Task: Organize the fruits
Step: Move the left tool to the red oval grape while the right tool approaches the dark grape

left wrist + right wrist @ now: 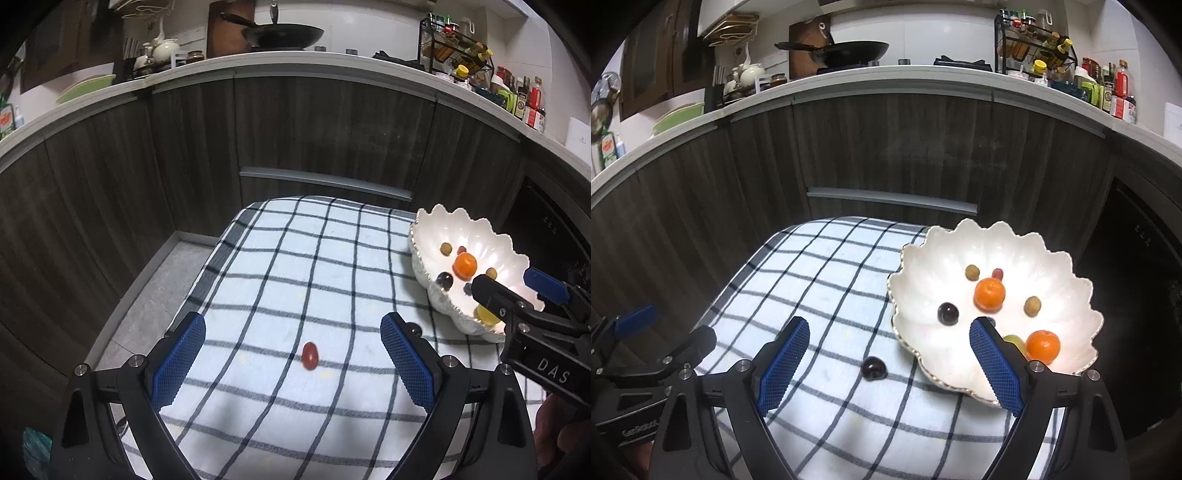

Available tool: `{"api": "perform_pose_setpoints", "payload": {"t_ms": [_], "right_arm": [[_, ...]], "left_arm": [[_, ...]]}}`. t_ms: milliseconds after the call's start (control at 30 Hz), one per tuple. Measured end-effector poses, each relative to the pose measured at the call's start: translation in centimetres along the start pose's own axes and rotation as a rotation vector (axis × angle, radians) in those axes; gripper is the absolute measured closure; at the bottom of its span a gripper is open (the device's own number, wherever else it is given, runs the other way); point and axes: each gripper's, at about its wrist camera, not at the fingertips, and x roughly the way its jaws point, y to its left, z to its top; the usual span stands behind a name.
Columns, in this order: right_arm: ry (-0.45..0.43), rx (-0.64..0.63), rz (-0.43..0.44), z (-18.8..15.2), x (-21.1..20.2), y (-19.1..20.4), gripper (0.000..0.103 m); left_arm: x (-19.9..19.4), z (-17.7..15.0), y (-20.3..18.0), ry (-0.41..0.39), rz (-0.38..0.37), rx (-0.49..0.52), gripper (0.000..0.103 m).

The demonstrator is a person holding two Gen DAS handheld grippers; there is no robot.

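Left wrist view first: the dark wood-grain cabinet front (295, 129) fills the back of the scene, with a white countertop (332, 61) curving above it and a black wok (282, 35) sitting up there. Below that, the checked cloth (295, 258) spreads white with dark grid lines over the work surface. At its right edge sits the white scalloped bowl (960, 350), and from the right wrist view it's well stocked: one orange (989, 293) in the middle, a second orange (1042, 345) nearer the rim, a dark grape (948, 313) to the left, greenish grapes around them.

Now the tools. The left gripper (293, 363) hangs over the cloth with its blue pads spread wide, nothing between them touching. The right gripper (888, 363) is just as wide apart, empty, its right finger (995, 365) crossing in front of the bowl's near side.

And the loose fruit. A small red oval fruit (310, 355) lies on the cloth, right between the left gripper's fingers, clear of both pads. Over in the right wrist view, a dark cherry-like fruit (874, 368) rests on the cloth just outside the bowl's near-left rim, sitting between the right gripper's fingers, untouched too.
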Motion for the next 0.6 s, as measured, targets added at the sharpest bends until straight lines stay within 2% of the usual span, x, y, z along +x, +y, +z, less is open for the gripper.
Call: {"api": "perform_pose_setpoints", "payload": {"t_ms": [233, 600], "right_arm": [[0.001, -0.059, 0.005, -1.4, 0.6, 1.0, 0.013], [0.021, -0.082, 0.024, -3.1, 2.3, 1.6, 0.014]], "left_arm": [[0.5, -2.1, 0.5, 0.001, 0.022, -0.003, 0.006], [2.0, -3.3, 0.3, 0.002, 0.044, 0.029, 0.006]]}}
